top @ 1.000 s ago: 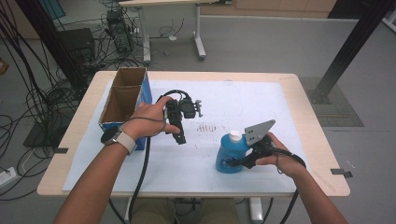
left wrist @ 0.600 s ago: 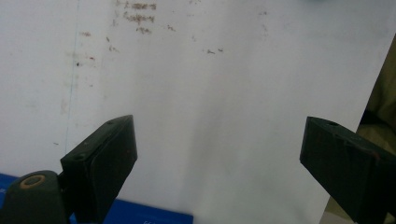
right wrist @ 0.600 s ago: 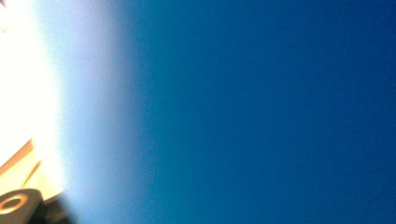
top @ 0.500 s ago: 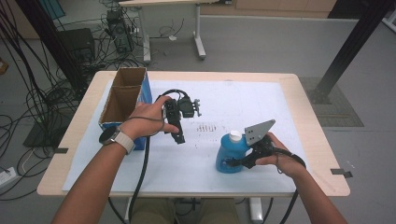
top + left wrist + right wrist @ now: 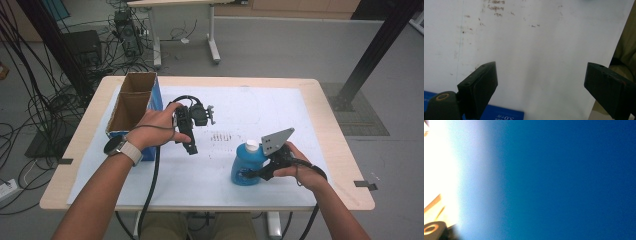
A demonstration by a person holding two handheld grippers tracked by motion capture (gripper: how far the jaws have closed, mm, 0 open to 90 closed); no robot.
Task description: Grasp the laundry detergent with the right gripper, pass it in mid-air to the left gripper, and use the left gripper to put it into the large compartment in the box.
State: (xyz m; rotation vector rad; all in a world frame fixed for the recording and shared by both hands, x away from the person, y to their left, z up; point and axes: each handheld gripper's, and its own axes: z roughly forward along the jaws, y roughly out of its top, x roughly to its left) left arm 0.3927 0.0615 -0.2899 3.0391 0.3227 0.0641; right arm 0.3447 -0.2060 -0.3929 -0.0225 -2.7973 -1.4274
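High view shows my right gripper with its fingers clenched on the blue bottle, which stands upright on the table near its front edge. My left gripper hangs released over bare white table, fingers wide apart, well clear of the bottle.

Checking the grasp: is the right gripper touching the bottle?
Touching. In the high view the right gripper is clamped on the blue bottle; in its own view, blue sits right against the lens.

The blue bottle is a close blur, hiding the right tool's jaws.
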